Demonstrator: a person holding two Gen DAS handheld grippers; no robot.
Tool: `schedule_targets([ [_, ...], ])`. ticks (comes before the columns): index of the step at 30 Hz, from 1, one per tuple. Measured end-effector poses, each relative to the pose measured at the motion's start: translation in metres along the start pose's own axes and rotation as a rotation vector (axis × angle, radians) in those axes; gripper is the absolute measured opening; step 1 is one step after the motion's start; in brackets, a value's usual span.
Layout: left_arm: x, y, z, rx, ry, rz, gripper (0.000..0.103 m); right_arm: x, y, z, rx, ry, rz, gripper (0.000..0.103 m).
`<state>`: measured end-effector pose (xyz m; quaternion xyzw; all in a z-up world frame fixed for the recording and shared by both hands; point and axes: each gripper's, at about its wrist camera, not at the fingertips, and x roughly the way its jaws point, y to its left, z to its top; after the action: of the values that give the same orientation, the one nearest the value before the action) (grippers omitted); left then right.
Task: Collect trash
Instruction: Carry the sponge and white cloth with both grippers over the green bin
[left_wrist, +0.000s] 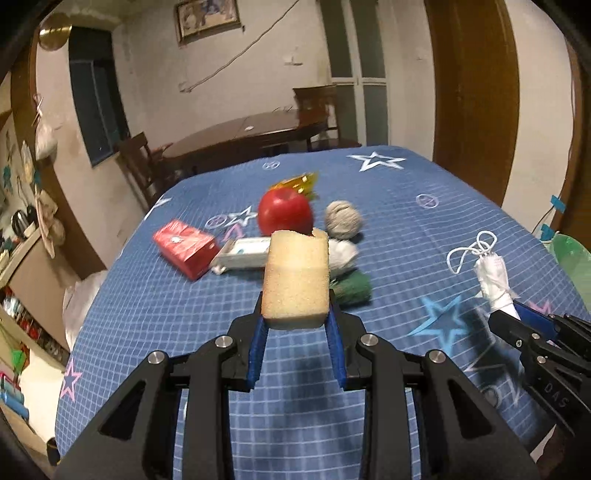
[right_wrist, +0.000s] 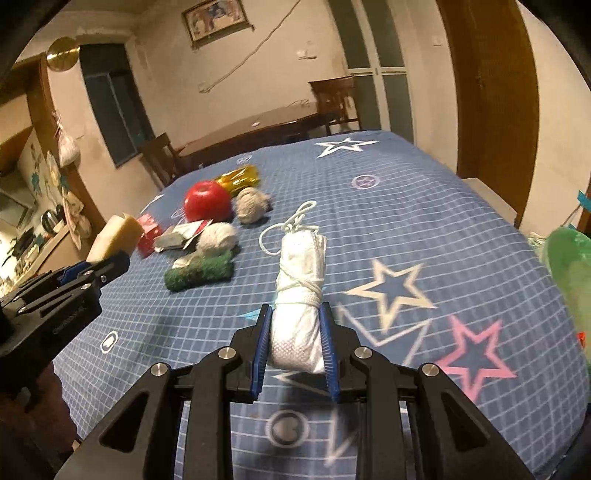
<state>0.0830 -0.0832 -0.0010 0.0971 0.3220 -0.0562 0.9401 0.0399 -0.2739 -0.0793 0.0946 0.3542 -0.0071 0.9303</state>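
My left gripper (left_wrist: 297, 317) is shut on a yellow sponge (left_wrist: 297, 280) and holds it above the blue star tablecloth (left_wrist: 406, 229). My right gripper (right_wrist: 295, 325) is shut on a rolled white cloth bundle tied with cord (right_wrist: 301, 291), also held above the cloth. The bundle also shows in the left wrist view (left_wrist: 495, 277), and the sponge in the right wrist view (right_wrist: 116, 236). On the table lie a red apple (left_wrist: 284, 214), a red box (left_wrist: 184, 247), a white carton (left_wrist: 243, 254), a grey ball (left_wrist: 343, 219), a green scrubber (left_wrist: 354, 288) and a gold wrapper (left_wrist: 299, 181).
A green plastic bag (right_wrist: 569, 266) hangs at the table's right edge. A dark wooden table (left_wrist: 243, 136) and chairs (left_wrist: 140, 166) stand behind. Shelves with clutter line the left wall (left_wrist: 22, 258). A wooden door frame (left_wrist: 472, 92) stands at the back right.
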Motion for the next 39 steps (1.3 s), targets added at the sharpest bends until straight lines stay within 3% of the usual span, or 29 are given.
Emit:
schedule_targets([
  [13,-0.006,-0.071,0.030,0.109,-0.050,-0.079,0.028,-0.047,-0.059,0.026,0.037,-0.128,-0.101,0.027],
  [27,-0.014,-0.169,0.058,0.237,-0.094,-0.245,0.028,-0.111,-0.145,0.051,0.083,-0.241,-0.280,0.027],
  [39,-0.012,-0.251,0.071,0.348,-0.113,-0.375,0.028,-0.156,-0.217,0.049,0.118,-0.278,-0.419,0.027],
])
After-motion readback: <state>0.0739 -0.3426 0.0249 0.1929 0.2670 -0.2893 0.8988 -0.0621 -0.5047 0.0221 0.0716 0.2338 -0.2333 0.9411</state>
